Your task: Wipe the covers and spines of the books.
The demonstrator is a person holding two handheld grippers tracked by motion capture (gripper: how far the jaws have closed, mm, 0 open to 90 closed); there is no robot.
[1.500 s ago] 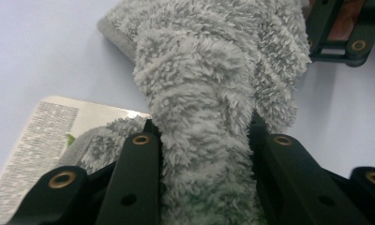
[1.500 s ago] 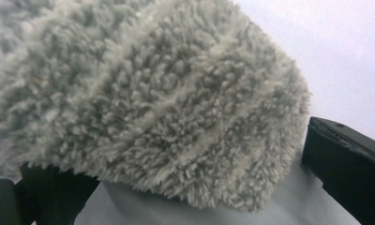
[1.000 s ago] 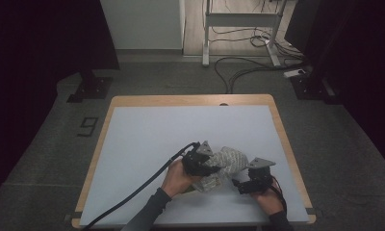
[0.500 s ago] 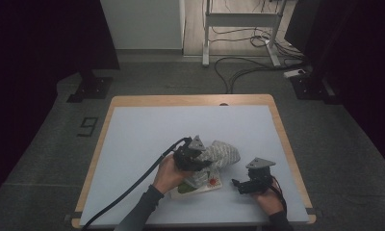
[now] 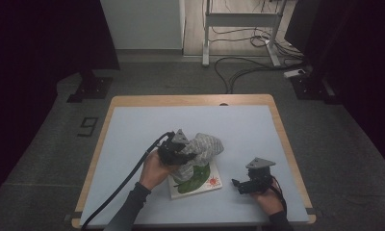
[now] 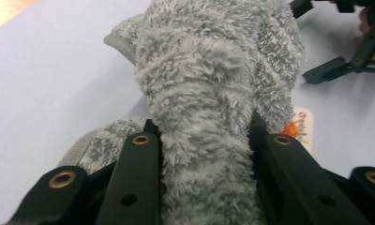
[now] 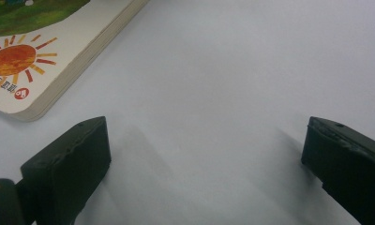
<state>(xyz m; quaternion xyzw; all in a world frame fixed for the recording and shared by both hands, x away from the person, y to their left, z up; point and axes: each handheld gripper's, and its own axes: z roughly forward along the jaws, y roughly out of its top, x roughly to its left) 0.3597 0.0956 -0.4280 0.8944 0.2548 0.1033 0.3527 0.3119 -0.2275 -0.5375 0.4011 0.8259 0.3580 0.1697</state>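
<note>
A fluffy grey cloth [image 5: 202, 149] [image 6: 213, 84] is bunched up over a picture book [image 5: 200, 182] [image 7: 31, 47] that lies flat on the pale table [image 5: 133, 130]. My left gripper [image 5: 186, 155] [image 6: 205, 136] is shut on a thick fold of the cloth and holds it off the book's far left part. The book's cover shows green leaves and an orange sun. My right gripper [image 5: 239, 185] [image 7: 206, 154] rests low on the table to the right of the book, open, with bare table between its jaws.
The table's wooden rim [image 5: 190, 100] runs along the far side. Beyond it are a dark floor, cables [image 5: 238, 67] and a metal stand [image 5: 206, 53]. The left gripper's black cable [image 5: 118, 190] trails toward the near left edge.
My left gripper has drawn the grey cloth leftward and a little up, uncovering more of the book. The right gripper has stayed where it was.
</note>
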